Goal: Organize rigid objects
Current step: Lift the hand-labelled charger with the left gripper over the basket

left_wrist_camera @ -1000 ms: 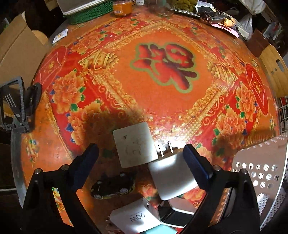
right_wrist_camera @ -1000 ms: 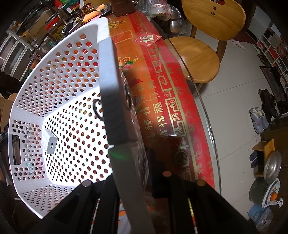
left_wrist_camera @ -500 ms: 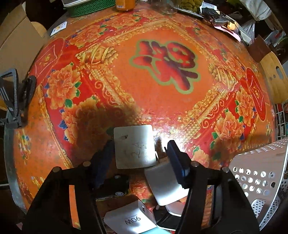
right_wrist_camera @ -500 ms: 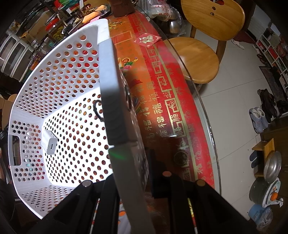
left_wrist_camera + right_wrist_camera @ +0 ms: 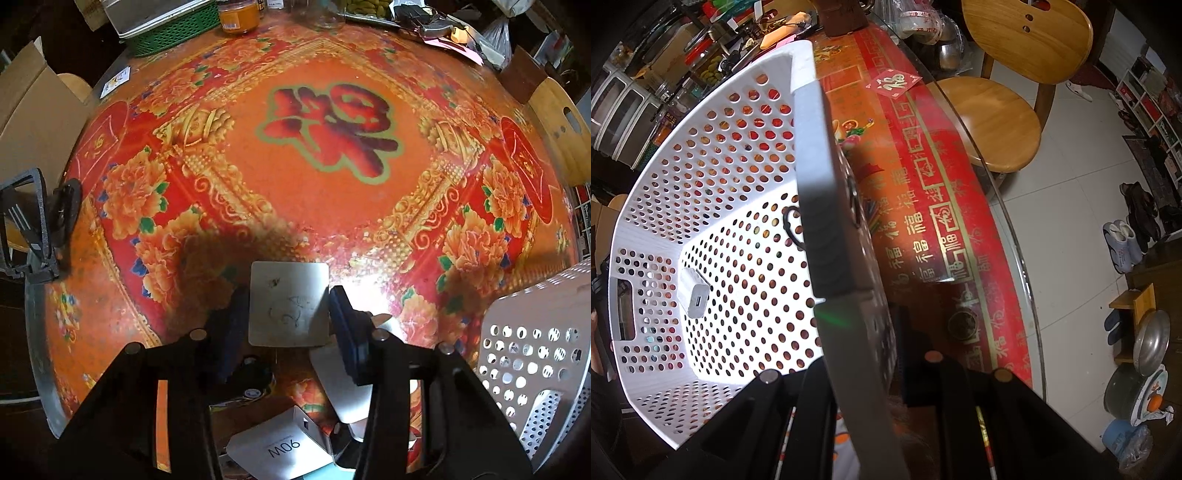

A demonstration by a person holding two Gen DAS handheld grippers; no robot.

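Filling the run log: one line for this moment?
left gripper: jaws closing around white square charger | right gripper: shut on basket rim

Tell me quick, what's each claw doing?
Left gripper: closing around the square white charger.
Right gripper: shut on the white basket's rim.

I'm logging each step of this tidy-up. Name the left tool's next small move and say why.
Probably finish closing, then lift. The left tool has its jaws closing around the square white adapter, a pad on each side, and the white perforated basket the right tool grips by the rim waits alongside.
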